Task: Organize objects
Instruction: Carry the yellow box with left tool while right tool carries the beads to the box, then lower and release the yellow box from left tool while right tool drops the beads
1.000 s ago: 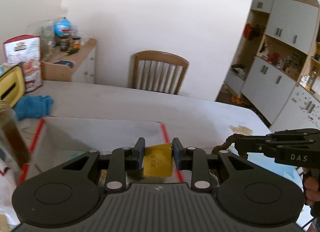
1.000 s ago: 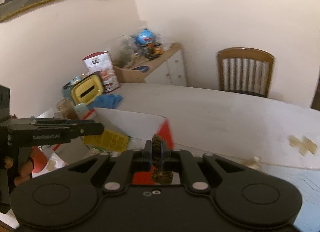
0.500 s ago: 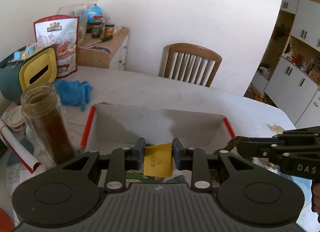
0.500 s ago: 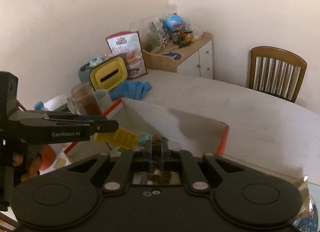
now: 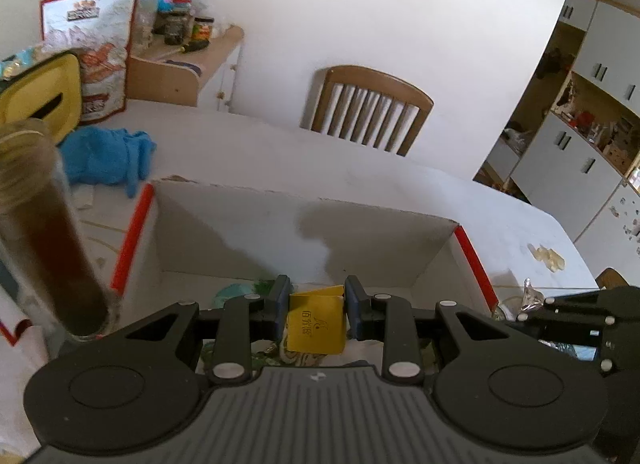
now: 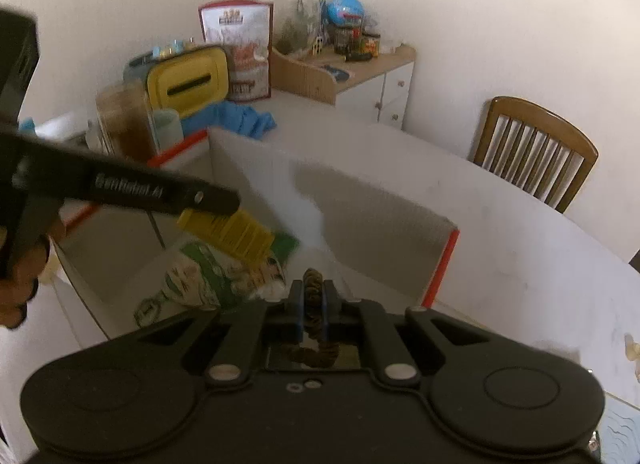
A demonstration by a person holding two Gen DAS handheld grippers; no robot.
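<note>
yellow packet [image 5: 317, 323] clamped between left gripper [image 5: 317, 306] jaws

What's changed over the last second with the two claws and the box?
Both claws have come down over the white box. The left claw still grips the yellow packet; the right claw still pinches the brown braided piece. Nothing was let go.

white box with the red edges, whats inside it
A green-and-white printed packet lies on the box floor. The left gripper and its yellow packet cover the rest.
</note>
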